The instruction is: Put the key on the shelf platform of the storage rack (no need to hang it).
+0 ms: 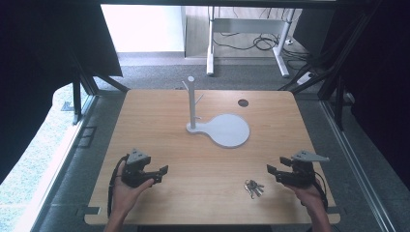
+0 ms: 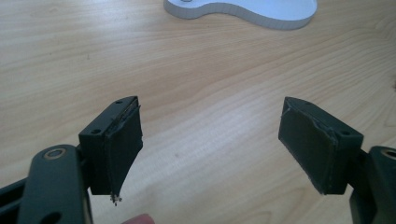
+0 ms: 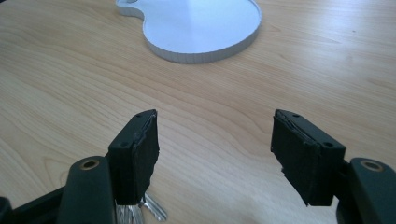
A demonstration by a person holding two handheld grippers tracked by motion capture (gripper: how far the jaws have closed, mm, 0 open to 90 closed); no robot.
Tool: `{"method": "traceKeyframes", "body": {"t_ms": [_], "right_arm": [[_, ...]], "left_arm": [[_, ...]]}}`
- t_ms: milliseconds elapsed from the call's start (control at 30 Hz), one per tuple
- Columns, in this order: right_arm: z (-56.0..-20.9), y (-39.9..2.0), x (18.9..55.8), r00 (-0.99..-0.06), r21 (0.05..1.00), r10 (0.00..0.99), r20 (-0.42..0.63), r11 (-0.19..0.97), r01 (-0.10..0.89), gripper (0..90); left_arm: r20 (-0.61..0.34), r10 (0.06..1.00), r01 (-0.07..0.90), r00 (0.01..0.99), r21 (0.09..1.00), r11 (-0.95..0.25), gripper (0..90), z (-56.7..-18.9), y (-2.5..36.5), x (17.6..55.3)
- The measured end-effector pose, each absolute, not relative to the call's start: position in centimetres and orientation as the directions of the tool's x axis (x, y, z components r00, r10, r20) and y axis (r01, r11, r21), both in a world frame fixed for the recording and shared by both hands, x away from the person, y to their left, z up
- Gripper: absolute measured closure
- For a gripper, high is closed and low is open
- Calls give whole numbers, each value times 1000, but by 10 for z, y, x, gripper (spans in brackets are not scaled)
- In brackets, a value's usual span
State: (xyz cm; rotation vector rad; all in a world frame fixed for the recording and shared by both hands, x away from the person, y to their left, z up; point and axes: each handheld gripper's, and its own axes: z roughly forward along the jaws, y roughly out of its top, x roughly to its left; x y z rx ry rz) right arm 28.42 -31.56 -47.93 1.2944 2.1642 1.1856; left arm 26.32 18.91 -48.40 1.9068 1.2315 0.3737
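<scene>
A bunch of keys (image 1: pixel 253 188) lies on the wooden table (image 1: pixel 159 145) near the front, right of centre. A white stand (image 1: pixel 192 101) with an upright post and side pegs rises from a flat round base (image 1: pixel 227 130) at the table's middle. My left gripper (image 1: pixel 160 175) rests at the front left, open and empty (image 2: pixel 210 140). My right gripper (image 1: pixel 271 172) is held at the front right, open, just right of the keys; the key tips (image 3: pixel 152 210) peek out beside its left jaw. The stand's base (image 3: pixel 201 28) lies ahead of both grippers.
A dark round hole (image 1: pixel 243 102) sits in the tabletop at the back right. Black frame struts (image 1: pixel 77 101) stand at both sides of the table. Beyond the far edge are grey carpet and a white desk frame (image 1: pixel 246 34) with cables.
</scene>
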Motion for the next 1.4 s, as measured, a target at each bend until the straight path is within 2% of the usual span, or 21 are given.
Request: {"method": "traceKeyframes", "body": {"t_ms": [300, 500, 667, 833, 1067, 1400], "right_arm": [[-476, -320, 269, -539, 817, 833, 127, 220, 532, 369], [-486, -318, 279, -580, 799, 804, 131, 261, 542, 404], [-492, -315, 281, -574, 784, 807, 140, 264, 562, 410], [-495, -307, 278, -577, 768, 802, 153, 271, 580, 409], [-495, -307, 276, -568, 761, 806, 165, 263, 593, 408], [-498, -302, 282, -578, 746, 801, 155, 288, 600, 419]], "left_arm": [[-152, 867, 588, 474, 788, -183, 235, -482, 196, 255], [-151, 845, 591, 512, 776, -219, 261, -486, 197, 258], [-134, 823, 584, 553, 767, -268, 260, -488, 195, 258], [-160, 825, 596, 542, 765, -243, 260, -485, 200, 255], [-151, 832, 578, 535, 783, -230, 260, -474, 203, 248], [-142, 831, 594, 538, 763, -255, 261, -483, 203, 253]]}}
